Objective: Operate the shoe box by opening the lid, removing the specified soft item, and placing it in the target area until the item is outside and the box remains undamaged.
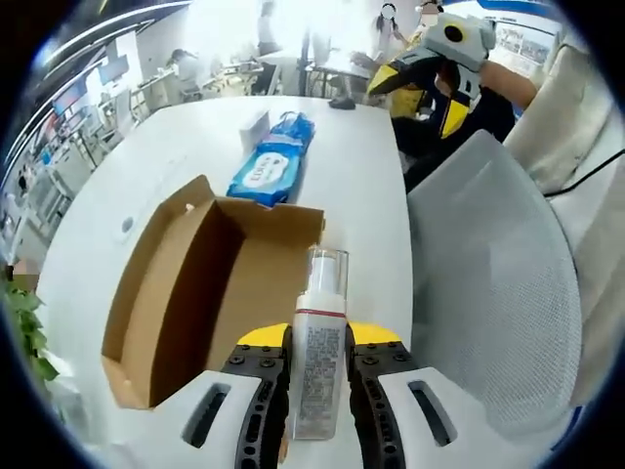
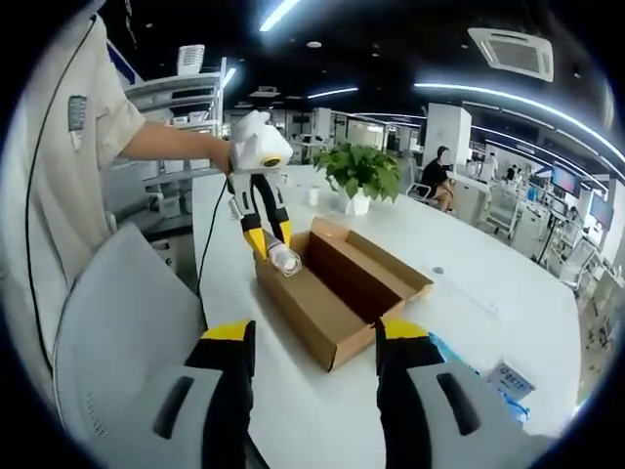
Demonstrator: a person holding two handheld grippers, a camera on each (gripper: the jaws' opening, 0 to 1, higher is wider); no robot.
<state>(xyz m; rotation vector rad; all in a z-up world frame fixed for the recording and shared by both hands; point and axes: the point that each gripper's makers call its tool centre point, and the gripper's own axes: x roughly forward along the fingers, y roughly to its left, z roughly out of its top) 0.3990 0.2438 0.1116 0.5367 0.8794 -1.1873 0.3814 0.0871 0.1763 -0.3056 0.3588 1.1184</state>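
An open brown cardboard shoe box [image 1: 195, 293] lies on the white table [image 1: 361, 176], its inside looking bare. My left gripper [image 1: 317, 337] is shut on a clear pump bottle [image 1: 318, 362] with a white label, held upright by the box's near end. From the right gripper view, the left gripper [image 2: 270, 239] holds that bottle [image 2: 285, 259] just above the box [image 2: 342, 288] at its left corner. My right gripper [image 2: 314, 332] stands open, nothing between its jaws, a short way back from the box. It appears far off as the right gripper [image 1: 420, 98].
A blue wet-wipe pack [image 1: 271, 161] and a small white box [image 1: 254, 125] lie beyond the shoe box. A white mesh chair [image 1: 488, 293] stands at the table's edge. A potted plant [image 2: 359, 171] sits on the table. A person [image 2: 68, 147] holds the grippers.
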